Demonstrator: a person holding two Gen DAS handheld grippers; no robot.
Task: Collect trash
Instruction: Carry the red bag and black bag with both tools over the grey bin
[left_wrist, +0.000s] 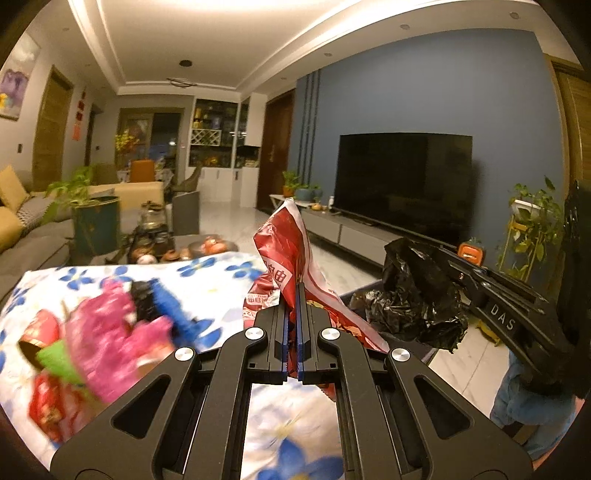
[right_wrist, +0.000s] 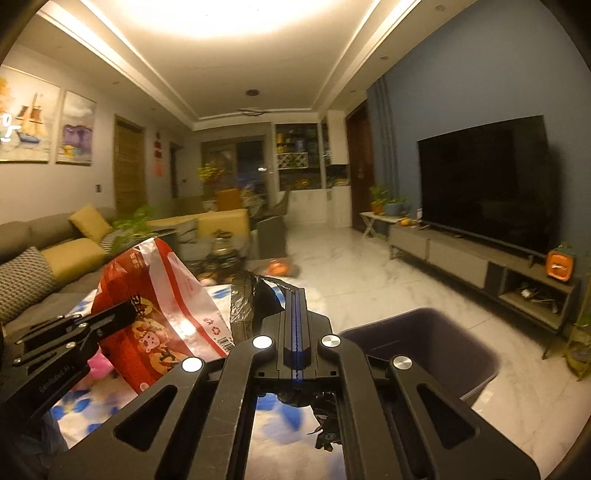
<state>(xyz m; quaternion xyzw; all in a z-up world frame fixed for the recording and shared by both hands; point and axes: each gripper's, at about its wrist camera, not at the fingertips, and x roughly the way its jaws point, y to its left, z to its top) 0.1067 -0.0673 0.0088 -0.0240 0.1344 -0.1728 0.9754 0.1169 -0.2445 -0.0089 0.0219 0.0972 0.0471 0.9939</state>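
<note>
From the left wrist camera, the left tool (left_wrist: 294, 295) has its two fingers pressed together on one red and white snack wrapper (left_wrist: 286, 251), which stands up from the pinch above the desk (left_wrist: 218, 288) with its blue-flowered cloth. To the left on that cloth lies a blurred heap of trash (left_wrist: 99, 339): pink, green, blue and red pieces, too smeared to count. On the right, the right tool (left_wrist: 448, 264) reaches in and grips one crumpled black plastic bag (left_wrist: 417, 295), held over a dark bin (left_wrist: 364, 291) just beyond the desk's edge. One television (left_wrist: 404, 182) stands against the blue wall. From the right wrist camera, the right tool (right_wrist: 295, 295) is closed tight, black plastic bag (right_wrist: 255, 299) bunched at its tips and more hanging below. The left tool (right_wrist: 125, 314) comes in from the left, pinching the snack wrapper (right_wrist: 162, 306). One empty-looking dark bin (right_wrist: 424, 343) sits on the floor to the right, beside the desk (right_wrist: 273, 417).
</note>
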